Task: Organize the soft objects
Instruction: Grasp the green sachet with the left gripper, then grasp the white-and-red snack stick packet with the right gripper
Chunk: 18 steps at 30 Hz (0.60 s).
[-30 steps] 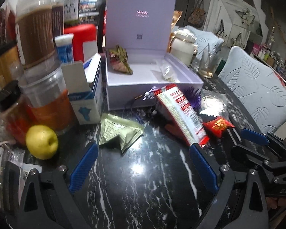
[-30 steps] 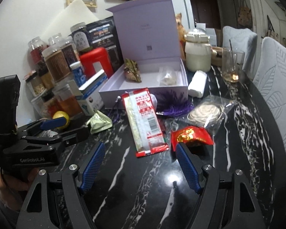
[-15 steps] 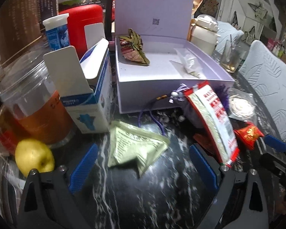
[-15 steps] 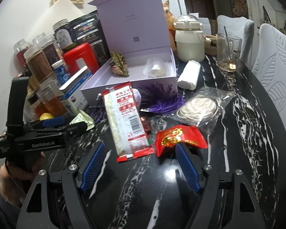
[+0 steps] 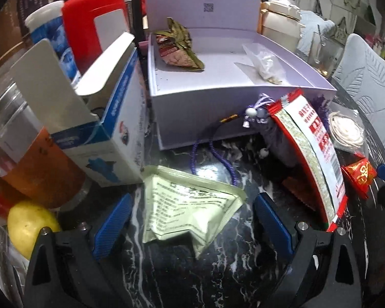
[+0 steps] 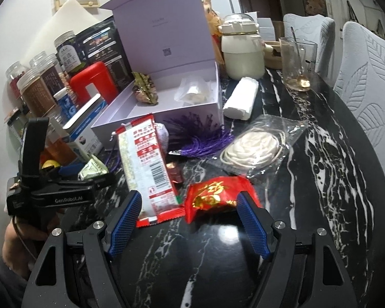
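A pale green sachet (image 5: 190, 205) lies on the black marble table, between the open fingers of my left gripper (image 5: 192, 218). A small red packet (image 6: 215, 196) lies between the open fingers of my right gripper (image 6: 190, 220). A long red and white packet (image 6: 147, 164) leans beside it, also in the left wrist view (image 5: 310, 151). An open lilac box (image 6: 166, 102) holds a leaf-wrapped bundle (image 6: 143, 88) and a clear bag (image 6: 193, 93). A purple tassel (image 6: 200, 138) and a bagged white coil (image 6: 251, 151) lie near the box.
Jars (image 6: 36, 92), a red canister (image 5: 95, 23), a blue and white carton (image 5: 110, 128) and a lemon (image 5: 28, 223) crowd the left. A cream pot (image 6: 243, 54), a glass with a spoon (image 6: 297, 64) and a white roll (image 6: 241, 97) stand behind. Grey chairs (image 6: 367, 82) border the right edge.
My left gripper has moved forward and down until the green sachet lies between its fingers. My right gripper has moved forward until the red packet lies between its fingers.
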{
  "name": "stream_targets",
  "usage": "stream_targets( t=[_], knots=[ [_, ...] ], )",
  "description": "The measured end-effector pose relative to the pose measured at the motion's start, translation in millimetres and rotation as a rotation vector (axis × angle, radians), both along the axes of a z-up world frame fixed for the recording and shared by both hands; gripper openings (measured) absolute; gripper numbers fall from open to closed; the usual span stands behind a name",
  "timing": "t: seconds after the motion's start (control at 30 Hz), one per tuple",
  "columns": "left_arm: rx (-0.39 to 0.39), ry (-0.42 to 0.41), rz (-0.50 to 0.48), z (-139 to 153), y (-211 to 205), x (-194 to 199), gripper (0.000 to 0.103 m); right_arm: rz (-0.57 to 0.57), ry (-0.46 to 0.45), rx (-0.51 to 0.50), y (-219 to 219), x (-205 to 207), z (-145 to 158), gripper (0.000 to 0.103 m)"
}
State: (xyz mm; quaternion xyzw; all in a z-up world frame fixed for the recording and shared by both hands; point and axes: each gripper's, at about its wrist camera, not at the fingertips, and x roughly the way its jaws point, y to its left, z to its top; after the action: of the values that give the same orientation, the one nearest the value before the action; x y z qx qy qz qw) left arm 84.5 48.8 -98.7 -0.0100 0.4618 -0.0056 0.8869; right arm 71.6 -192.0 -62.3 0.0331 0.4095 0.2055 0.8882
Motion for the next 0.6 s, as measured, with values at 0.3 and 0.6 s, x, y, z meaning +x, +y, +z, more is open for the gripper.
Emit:
stream_targets(
  t=[0.3,0.6],
  knots=[
    [0.040,-0.053,-0.072,6,-17,-9,0.064,-0.029,0.020,-0.002,-8,3,-4,0.077],
    [-0.014,-0.022,-0.104,10,-24,-25,0.064,-0.040,0.025,0.011,-14,-2,-4,0.077]
  ],
)
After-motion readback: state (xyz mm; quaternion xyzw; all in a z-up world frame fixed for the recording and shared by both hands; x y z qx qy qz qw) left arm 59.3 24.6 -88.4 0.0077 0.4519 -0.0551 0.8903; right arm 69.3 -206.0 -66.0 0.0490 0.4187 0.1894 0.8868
